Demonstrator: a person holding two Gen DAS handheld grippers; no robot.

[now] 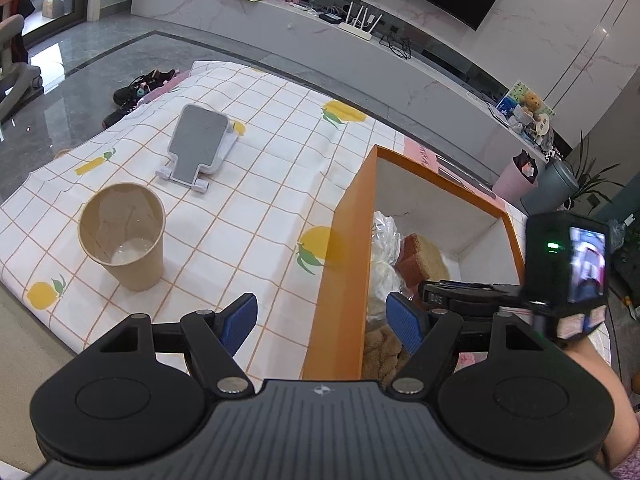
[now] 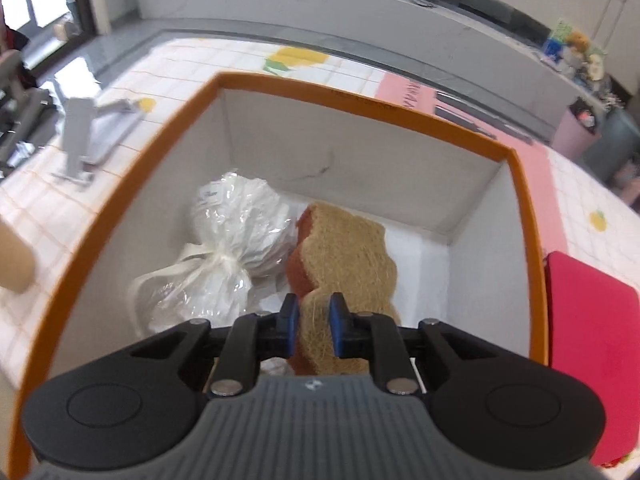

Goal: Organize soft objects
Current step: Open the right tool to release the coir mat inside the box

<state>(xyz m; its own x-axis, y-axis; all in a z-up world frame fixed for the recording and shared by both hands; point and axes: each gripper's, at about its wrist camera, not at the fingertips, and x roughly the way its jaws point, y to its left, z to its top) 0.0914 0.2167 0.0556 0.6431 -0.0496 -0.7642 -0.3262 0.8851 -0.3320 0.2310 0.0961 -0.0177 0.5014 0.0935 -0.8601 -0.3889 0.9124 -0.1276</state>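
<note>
Sponge (image 2: 344, 248): tan fibrous face, rust-red foam back, wavy outline, in orange box (image 2: 360, 96). Right hand-held gripper (image 2: 314, 316) clamps it; left hand-held gripper (image 1: 324, 320) gapes empty.

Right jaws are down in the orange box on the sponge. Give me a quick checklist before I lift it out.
1. Sponge between the right gripper pads: ok.
2. Grip firm enough to lift: cannot tell.
3. Tied plastic bag clear of the jaws: ok.
4. Orange box walls clear of the right gripper: ok.
5. Left gripper open, straddling the box wall, holding nothing: ok.
6. Paper cup upright, out of the way: ok.
</note>
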